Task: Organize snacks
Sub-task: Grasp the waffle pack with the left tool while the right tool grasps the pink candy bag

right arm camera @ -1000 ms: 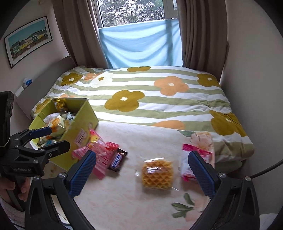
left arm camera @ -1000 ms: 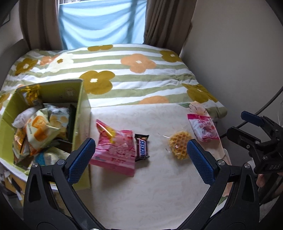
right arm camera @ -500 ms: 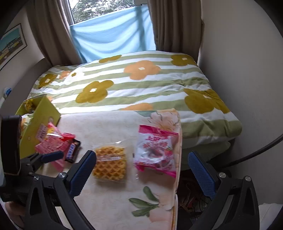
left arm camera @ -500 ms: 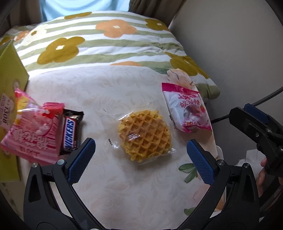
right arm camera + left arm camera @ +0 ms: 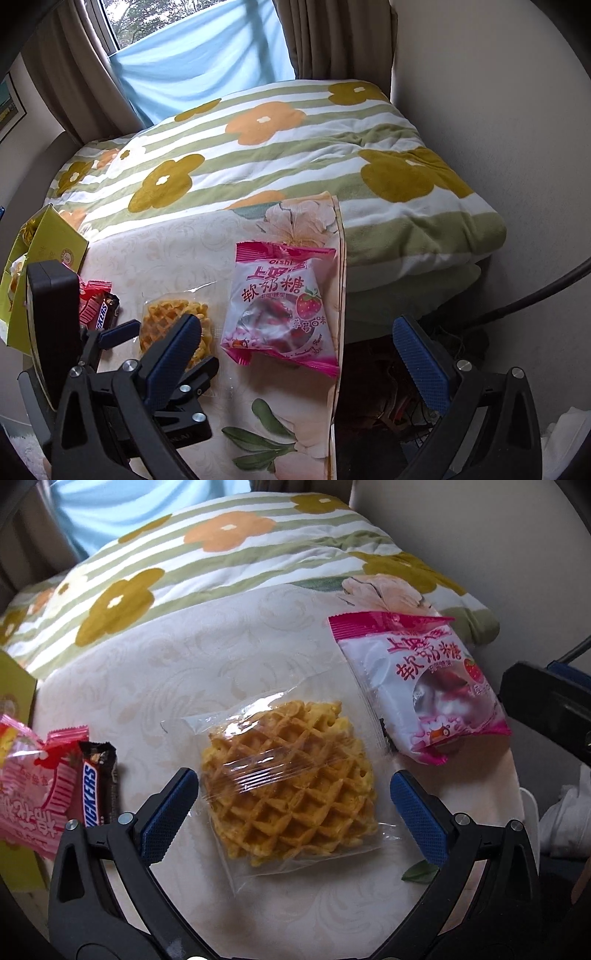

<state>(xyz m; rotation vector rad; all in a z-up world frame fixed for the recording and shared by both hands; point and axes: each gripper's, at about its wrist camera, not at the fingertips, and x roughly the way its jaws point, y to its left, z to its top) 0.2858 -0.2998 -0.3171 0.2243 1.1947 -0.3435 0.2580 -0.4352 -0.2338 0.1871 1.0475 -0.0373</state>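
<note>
A waffle in a clear wrapper (image 5: 288, 782) lies on the cream tablecloth (image 5: 184, 657). My left gripper (image 5: 291, 808) is open, with one finger on each side of the waffle, just above it. The waffle also shows in the right wrist view (image 5: 166, 321). A pink strawberry candy bag (image 5: 424, 686) lies to its right, near the table's right edge (image 5: 280, 295). My right gripper (image 5: 299, 354) is open and empty, hovering over the candy bag's near end. A Snickers bar (image 5: 94, 790) and a pink snack pack (image 5: 29, 790) lie at the left.
A yellow-green box (image 5: 40, 251) with several snacks stands at the table's left. A bed with a striped flowered quilt (image 5: 280, 147) lies behind the table. The table's right edge (image 5: 340, 295) drops to a dark gap with cables.
My left gripper has moved right from the box and down onto the waffle. My right gripper has moved right and closer to the candy bag.
</note>
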